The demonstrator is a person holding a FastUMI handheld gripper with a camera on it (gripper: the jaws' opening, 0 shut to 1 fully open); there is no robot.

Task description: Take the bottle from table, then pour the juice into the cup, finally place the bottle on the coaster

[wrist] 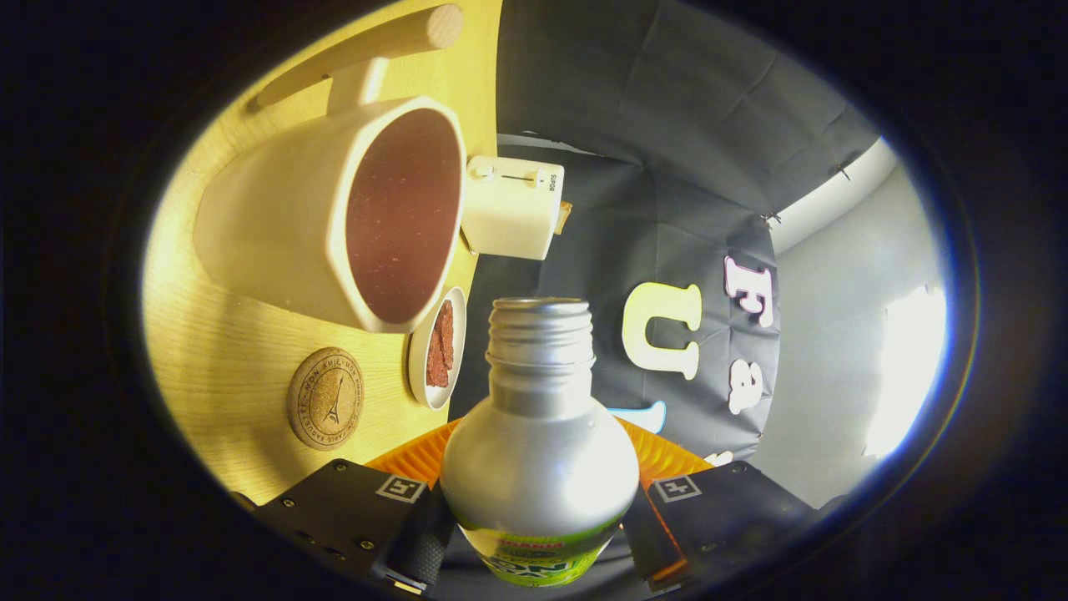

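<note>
Bottle, uncapped, clamped between both fingers, tipped sideways with its mouth beside the cup.

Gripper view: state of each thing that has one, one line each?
Silver aluminium bottle with green label: cap off, mouth open, lifted and tipped, clamped between both fingers.
Gripper: shut on the bottle.
Cream mug with wooden handle: mouth open, brown inside; whether that is juice cannot be told.
Round cork coaster: bare, nothing on it.
Small white dish: holds a reddish-brown piece.
Cream toaster: something sticks out of its top.
</note>
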